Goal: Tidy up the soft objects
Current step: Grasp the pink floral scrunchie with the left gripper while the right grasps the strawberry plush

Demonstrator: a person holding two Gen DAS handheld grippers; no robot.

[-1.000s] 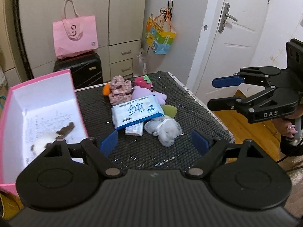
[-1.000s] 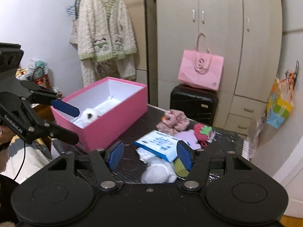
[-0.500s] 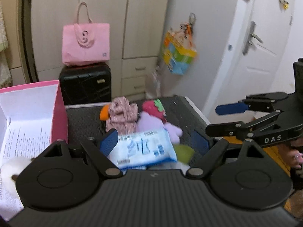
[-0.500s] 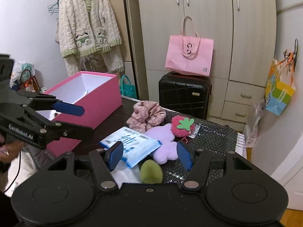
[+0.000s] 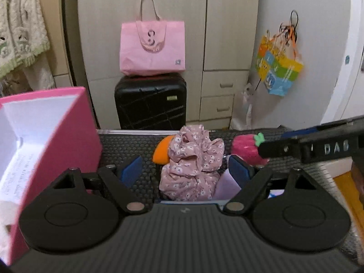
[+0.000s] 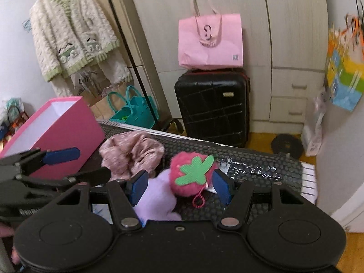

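On the black mesh table mat (image 6: 250, 161) lies a pile of soft things. The pink floral scrunchie (image 5: 191, 161) sits between the fingers of my left gripper (image 5: 184, 170). Its jaws are closing, and the pads are still clear of the cloth. An orange soft piece (image 5: 161, 152) pokes out behind the scrunchie. My right gripper (image 6: 179, 186) straddles the red strawberry plush (image 6: 191, 175), open, with its right pad very near the plush. A lilac plush (image 6: 157, 195) lies under the strawberry. The pink box (image 5: 56, 136) stands open at the left, a white plush (image 5: 6, 211) inside.
A black suitcase (image 6: 211, 104) with a pink tote bag (image 6: 209, 41) on top stands behind the table against the wardrobe. A teal bag (image 6: 134, 111) and a hanging cardigan (image 6: 72, 34) are at the left. A colourful bag (image 5: 277, 68) hangs at the right.
Both grippers have moved forward and down over the pile. The tissue packet and white net bundle have slipped below view. The scrunchie now lies between the left fingers, the strawberry between the right ones.
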